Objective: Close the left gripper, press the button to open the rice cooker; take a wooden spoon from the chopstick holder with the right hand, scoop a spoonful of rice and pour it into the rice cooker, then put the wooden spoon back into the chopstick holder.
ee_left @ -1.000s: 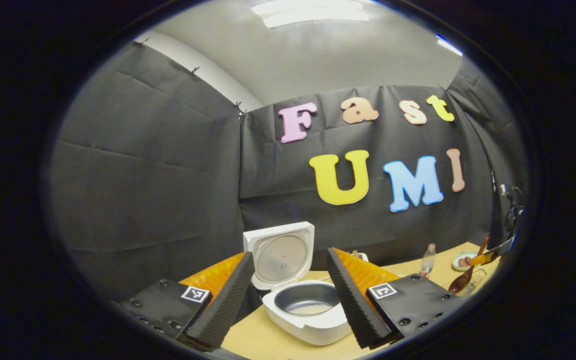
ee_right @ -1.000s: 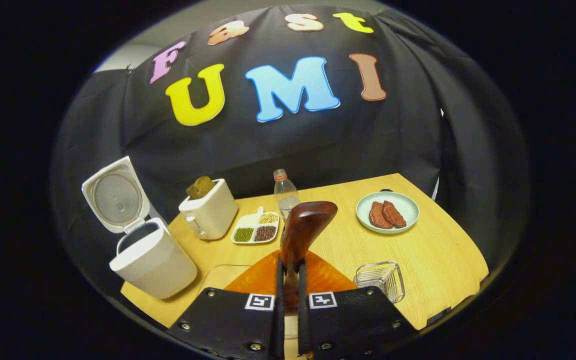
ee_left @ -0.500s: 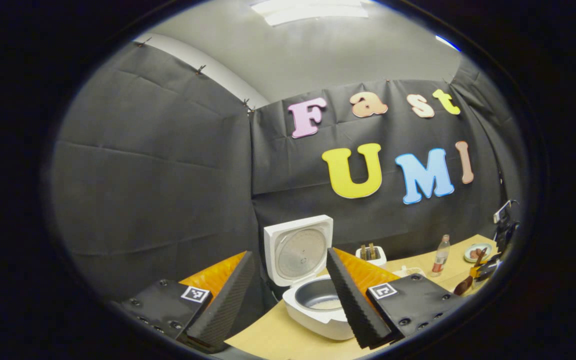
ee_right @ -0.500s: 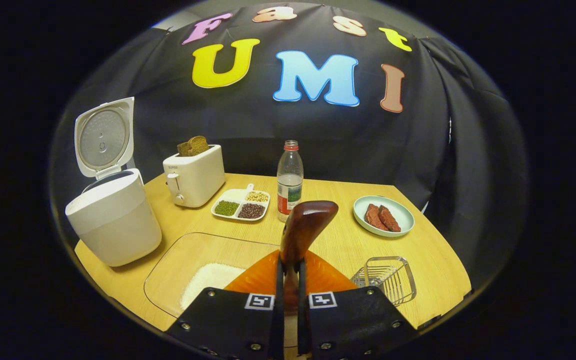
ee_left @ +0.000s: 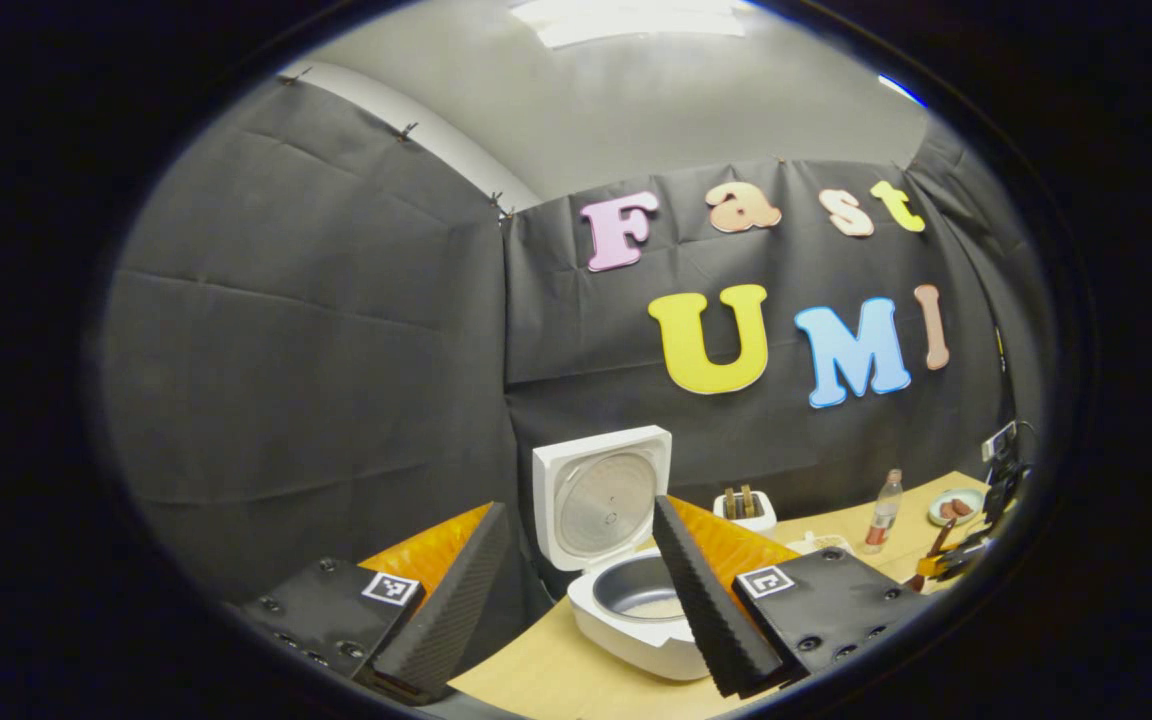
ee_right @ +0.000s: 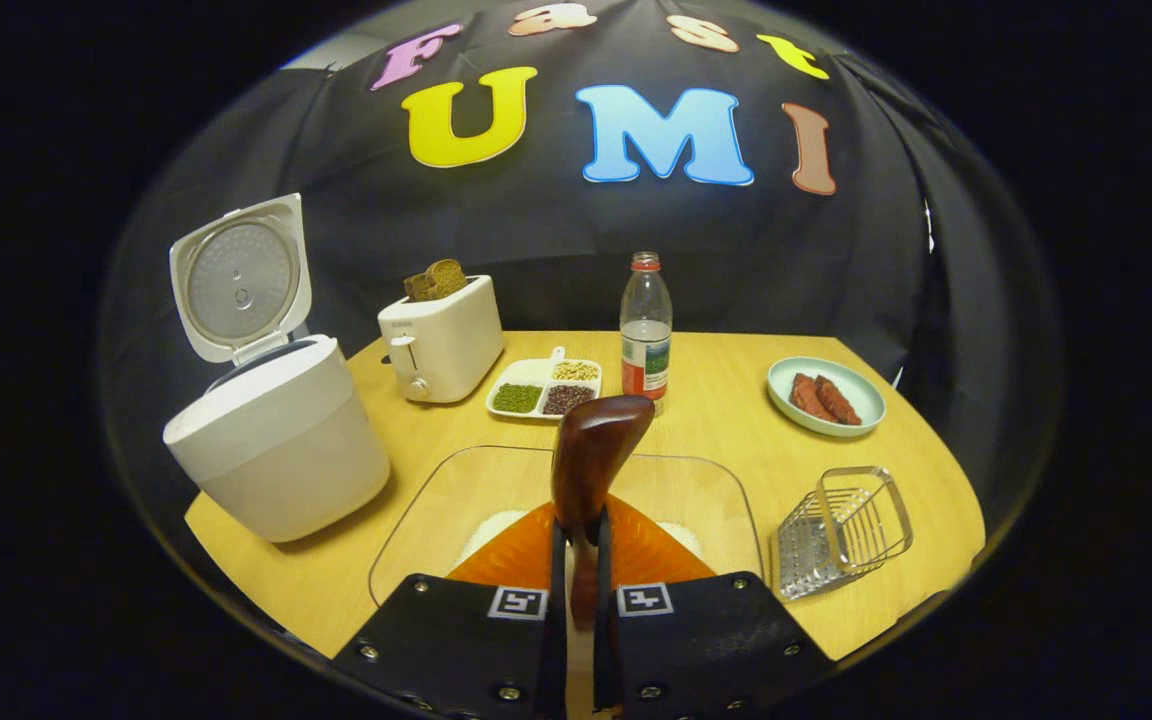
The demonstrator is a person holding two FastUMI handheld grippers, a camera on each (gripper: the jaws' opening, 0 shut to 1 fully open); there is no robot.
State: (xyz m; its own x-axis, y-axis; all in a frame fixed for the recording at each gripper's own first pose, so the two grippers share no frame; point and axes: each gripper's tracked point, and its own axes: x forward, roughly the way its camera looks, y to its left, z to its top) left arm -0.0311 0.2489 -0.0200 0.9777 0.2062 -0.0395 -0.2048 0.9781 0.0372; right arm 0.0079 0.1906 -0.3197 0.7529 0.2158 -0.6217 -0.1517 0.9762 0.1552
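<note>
My right gripper (ee_right: 581, 535) is shut on the handle of a dark wooden spoon (ee_right: 591, 450), whose bowl stands upright above a clear glass tray (ee_right: 436, 490) with white rice (ee_right: 493, 525) in it. The wire chopstick holder (ee_right: 841, 525) stands to the right of the tray. The white rice cooker (ee_right: 276, 455) sits at the left with its lid (ee_right: 239, 278) up. In the left gripper view the left gripper (ee_left: 578, 507) is open in front of the rice cooker (ee_left: 626, 615), whose grey pot holds a pale patch. Far right there, the right gripper (ee_left: 946, 565) shows small.
On the wooden table (ee_right: 716, 430) stand a white toaster (ee_right: 441, 335) with bread, a divided dish (ee_right: 546, 387) of beans, a plastic bottle (ee_right: 645, 325) and a pale plate (ee_right: 824, 395) with meat. The table's edge runs close to the holder.
The right gripper with the spoon has come down and forward over the glass tray, which now lies under the spoon. The left gripper swung left at first, then barely shifted and stays open.
</note>
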